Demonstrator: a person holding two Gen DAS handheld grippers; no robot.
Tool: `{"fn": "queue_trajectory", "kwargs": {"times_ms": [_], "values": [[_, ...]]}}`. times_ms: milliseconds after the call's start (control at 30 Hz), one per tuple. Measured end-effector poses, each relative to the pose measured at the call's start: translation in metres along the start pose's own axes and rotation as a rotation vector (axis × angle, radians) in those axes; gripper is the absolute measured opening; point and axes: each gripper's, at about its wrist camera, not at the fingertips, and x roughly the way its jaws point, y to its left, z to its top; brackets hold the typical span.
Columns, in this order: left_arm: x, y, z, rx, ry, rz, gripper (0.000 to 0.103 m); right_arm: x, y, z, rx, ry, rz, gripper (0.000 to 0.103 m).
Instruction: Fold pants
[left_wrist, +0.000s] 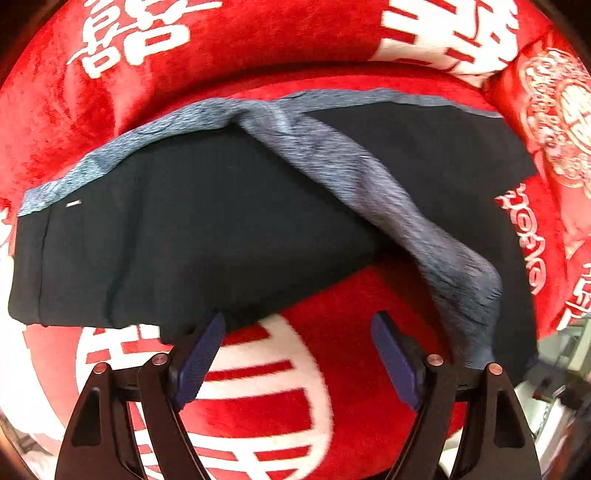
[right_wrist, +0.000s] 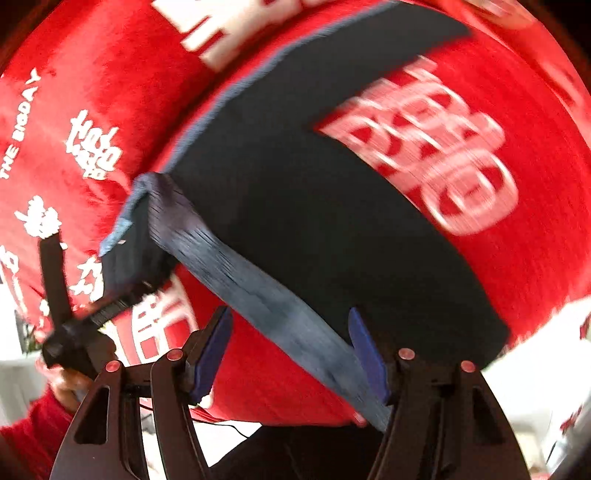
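The left black two-finger gripper with blue pads (left_wrist: 297, 354) points straight down, jaws wide apart and empty. The right black blue-padded gripper (right_wrist: 291, 350) tilts steeply down, jaws likewise spread, gripping nothing.

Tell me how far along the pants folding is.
Partly done: the dark pants lie on the red blanket, with a grey-lined section turned over across them. In hand: nothing; the left claw and right claw are open. Left: straighten that twisted grey band and finish folding.

light: bright, even | blur: strong motion smear, right wrist | edges: fisheye-bent, dark
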Motion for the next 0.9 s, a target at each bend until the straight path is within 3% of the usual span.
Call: {"fn": "queue_trajectory", "kwargs": {"times_ms": [100, 233, 367, 600, 633, 700, 733, 767, 800, 833, 900], "values": [[-0.003, -0.027, -0.006, 0.013, -0.001, -0.055, 0.082, -0.002, -0.026, -0.029, 0.066, -0.007, -0.023, 0.069], [0.007, -0.035, -0.015, 0.061, 0.001, -0.133, 0.082, 0.001, -0.059, -0.063, 0.151, -0.05, -0.067, 0.069], [0.013, -0.05, -0.024, 0.106, 0.028, -0.167, 0.082, 0.013, -0.082, -0.079, 0.216, -0.055, -0.017, 0.069], [0.027, -0.071, -0.031, 0.124, 0.074, -0.2, 0.082, 0.028, -0.087, -0.08, 0.172, -0.045, 0.112, 0.068], [0.028, -0.07, -0.033, 0.116, 0.083, -0.204, 0.082, 0.029, -0.088, -0.078, 0.175, -0.043, 0.147, 0.066], [0.033, -0.075, -0.034, 0.098, 0.095, -0.223, 0.082, 0.035, -0.084, -0.072, 0.172, -0.021, 0.203, 0.047], [0.036, -0.078, -0.033, 0.093, 0.094, -0.229, 0.077, 0.038, -0.079, -0.068, 0.168, -0.011, 0.207, 0.04], [0.035, -0.082, -0.033, 0.09, 0.079, -0.24, 0.067, 0.041, -0.078, -0.065, 0.169, 0.019, 0.225, 0.014], [0.033, -0.083, -0.034, 0.094, 0.079, -0.249, 0.036, 0.041, -0.079, -0.063, 0.178, 0.042, 0.245, 0.007], [0.035, -0.088, -0.033, 0.103, 0.109, -0.27, 0.02, 0.041, -0.078, -0.063, 0.183, 0.049, 0.262, 0.007], [0.032, -0.093, -0.03, 0.087, 0.121, -0.277, 0.02, 0.024, -0.073, -0.052, 0.142, 0.053, 0.283, 0.007]]}}
